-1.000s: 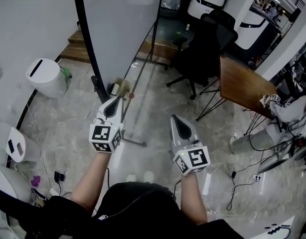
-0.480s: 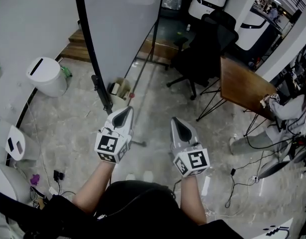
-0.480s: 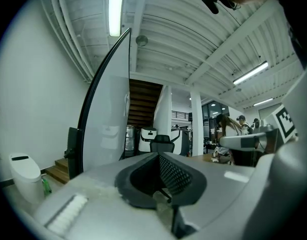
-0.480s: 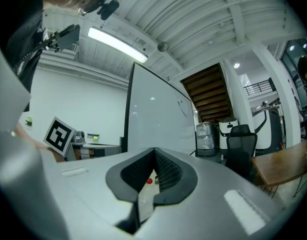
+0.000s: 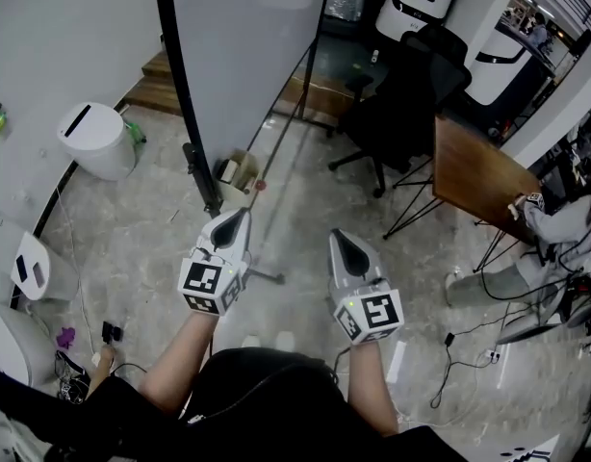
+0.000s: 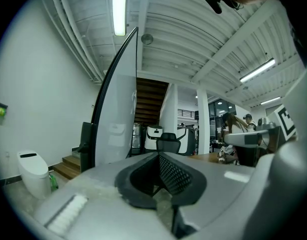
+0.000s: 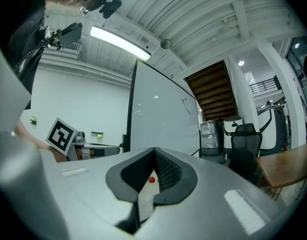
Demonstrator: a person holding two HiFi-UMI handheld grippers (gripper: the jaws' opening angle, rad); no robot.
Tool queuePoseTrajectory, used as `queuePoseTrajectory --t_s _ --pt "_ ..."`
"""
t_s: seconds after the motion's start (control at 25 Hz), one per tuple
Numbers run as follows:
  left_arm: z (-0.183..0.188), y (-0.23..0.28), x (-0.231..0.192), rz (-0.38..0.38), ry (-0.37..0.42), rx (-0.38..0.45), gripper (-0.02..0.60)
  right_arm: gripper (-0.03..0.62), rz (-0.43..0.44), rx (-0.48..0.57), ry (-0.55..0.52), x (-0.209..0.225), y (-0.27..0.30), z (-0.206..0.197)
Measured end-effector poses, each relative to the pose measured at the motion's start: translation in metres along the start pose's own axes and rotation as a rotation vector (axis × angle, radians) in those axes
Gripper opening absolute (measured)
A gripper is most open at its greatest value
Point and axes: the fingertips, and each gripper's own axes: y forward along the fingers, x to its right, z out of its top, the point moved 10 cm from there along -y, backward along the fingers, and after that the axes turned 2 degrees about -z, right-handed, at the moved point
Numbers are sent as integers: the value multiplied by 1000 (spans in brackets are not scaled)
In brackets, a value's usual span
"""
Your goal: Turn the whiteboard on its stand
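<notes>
Left gripper (image 5: 238, 218) and right gripper (image 5: 337, 236): jaws clenched, empty, both near side of the whiteboard (image 5: 243, 46), which is upright far left on its stand (image 5: 201, 176). Risk: closed jaws only push, slip off the edge, and the board swings into the chair (image 5: 401, 104).

Head view: is looking steeply down from above the person's forearms, taking in the left gripper (image 5: 239, 215) and right gripper (image 5: 336, 235) close below and the floor (image 5: 132, 229) farther off.
Left gripper view: is riding low on the left gripper, looking level along its jaws and facing the whiteboard (image 6: 118, 119) nearly edge-on.
Right gripper view: is riding on the right gripper, looking level and facing the whiteboard's face at a slant, from near.
All three sharing: the whiteboard and the black office chair (image 5: 411, 94).
Head and left sharing: the white bin (image 5: 91, 142).
Head and right sharing: the wooden table (image 5: 474, 166).
</notes>
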Motion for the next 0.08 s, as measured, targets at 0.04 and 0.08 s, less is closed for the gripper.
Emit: queuePoseTrajectory --t_s 0.04,0.08 --pt "-1 1 -2 4 -3 -2 5 6 3 -1 -1 1 2 0" --pt "-2 2 -4 7 -5 -4 5 6 7 -2 -1 1 5 -1"
